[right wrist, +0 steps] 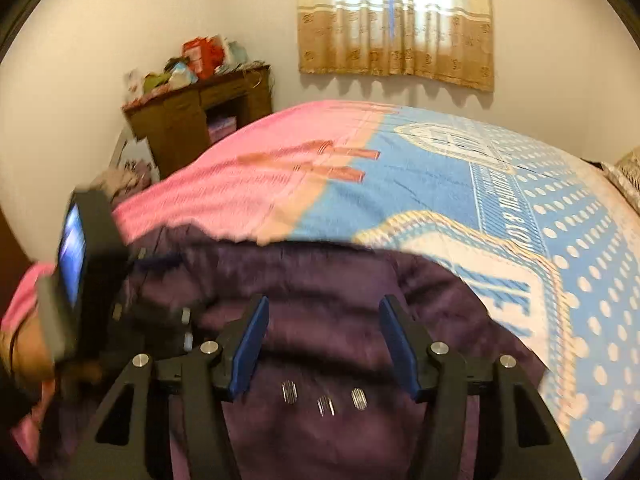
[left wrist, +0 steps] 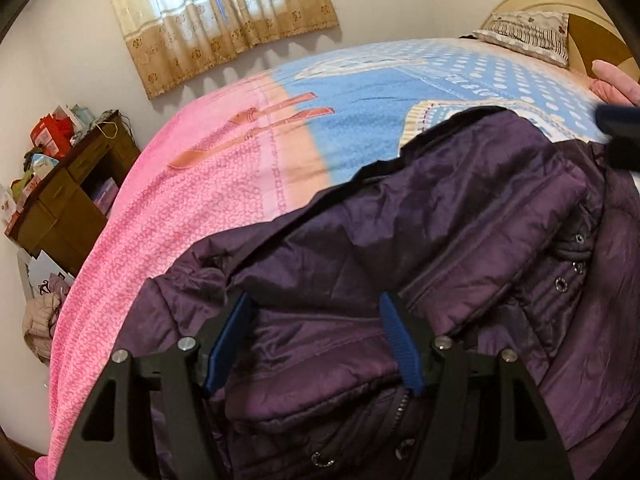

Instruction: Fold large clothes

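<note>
A dark purple padded jacket [left wrist: 420, 232] lies spread on the bed, with snaps and a zipper showing near its front. It also fills the lower middle of the right wrist view [right wrist: 320, 304]. My left gripper [left wrist: 316, 320] is open just above the jacket, its blue pads wide apart and nothing between them. My right gripper [right wrist: 324, 320] is open too, over the jacket's purple fabric. The left gripper's black body shows at the left of the right wrist view [right wrist: 84, 280], and a blurred dark part of the right gripper shows at the right edge of the left wrist view [left wrist: 620, 128].
The bed carries a pink and blue patterned blanket [left wrist: 224, 184] and a pillow [left wrist: 528, 36] by the headboard. A brown wooden desk [left wrist: 68, 200] piled with clutter stands against the wall beside the bed. A curtained window [right wrist: 396, 20] is behind.
</note>
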